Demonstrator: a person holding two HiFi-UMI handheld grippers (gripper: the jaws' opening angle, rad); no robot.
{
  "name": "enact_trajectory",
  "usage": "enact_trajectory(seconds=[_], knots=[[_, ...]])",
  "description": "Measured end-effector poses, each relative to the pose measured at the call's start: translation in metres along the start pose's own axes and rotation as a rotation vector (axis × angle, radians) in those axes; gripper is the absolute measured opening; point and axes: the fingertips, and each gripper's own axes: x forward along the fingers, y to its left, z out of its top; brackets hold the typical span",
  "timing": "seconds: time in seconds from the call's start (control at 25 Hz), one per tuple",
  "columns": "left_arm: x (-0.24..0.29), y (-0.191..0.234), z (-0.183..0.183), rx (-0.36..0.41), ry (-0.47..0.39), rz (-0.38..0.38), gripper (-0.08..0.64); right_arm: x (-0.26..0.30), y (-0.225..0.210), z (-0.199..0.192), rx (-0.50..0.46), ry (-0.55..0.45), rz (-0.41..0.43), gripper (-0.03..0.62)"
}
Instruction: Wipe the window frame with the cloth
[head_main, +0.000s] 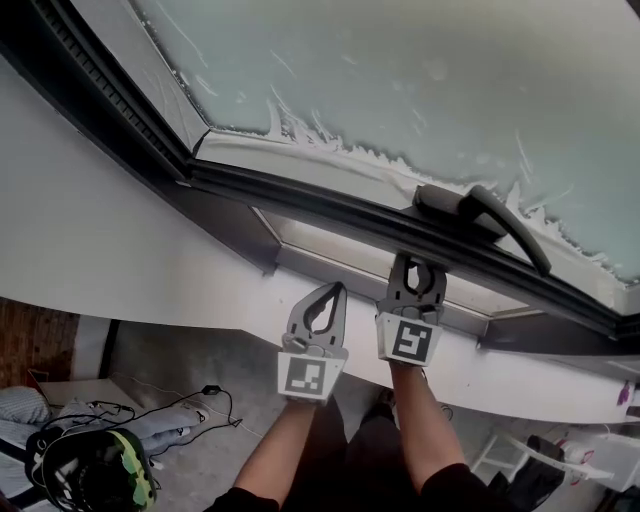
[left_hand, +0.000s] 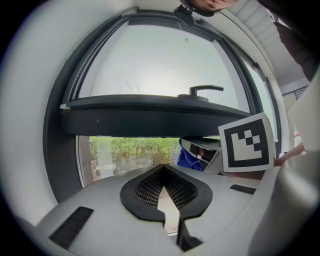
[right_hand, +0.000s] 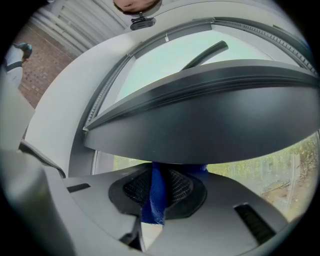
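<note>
Dark grey window frame (head_main: 330, 205), tilted open, runs across the scene from near left to far right; pale frosted glass pane (head_main: 400, 70) above it, w/ a black lever handle (head_main: 500, 225) on the rail at right; white wall (head_main: 130, 250) below.

Right gripper (head_main: 418, 268) is up at the rail's lower edge, just under and left of the handle; its fingers are clamped on a blue fabric cloth (right_hand: 157, 192); in the right gripper view the cloth hangs as a narrow fold between the black ribbed pads (right_hand: 182, 187), its top end touching the underside of the frame (right_hand: 215, 115); green foliage shows through the gap below the rail.

Left gripper (head_main: 338, 290) sits just beside the right one, to its left and a bit nearer, over the white wall and short of the rail; fingers together, tips meeting, nothing between them, per the left gripper view (left_hand: 164, 175); that view also catches the cloth (left_hand: 189, 157) under the frame (left_hand: 145, 117), next to the right gripper's marker cube (left_hand: 246, 142); handle (left_hand: 205, 90) above.

Both forearms come up from the bottom edge; near left, on the floor, a black-and-green helmet (head_main: 95, 470) and loose black cables (head_main: 190, 400).
</note>
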Motion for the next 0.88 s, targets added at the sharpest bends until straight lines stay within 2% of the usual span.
enact_trajectory(seconds=[0.64,0.88], knots=[[-0.017,0.082,-0.007,-0.019,0.022,0.112,0.005,0.038,0.067,-0.005,0.025,-0.005,0.062,0.038],[-0.017,0.108,-0.01,-0.019,0.023,0.129,0.005,0.053,0.094,-0.007,0.026,-0.006,0.092,0.038]])
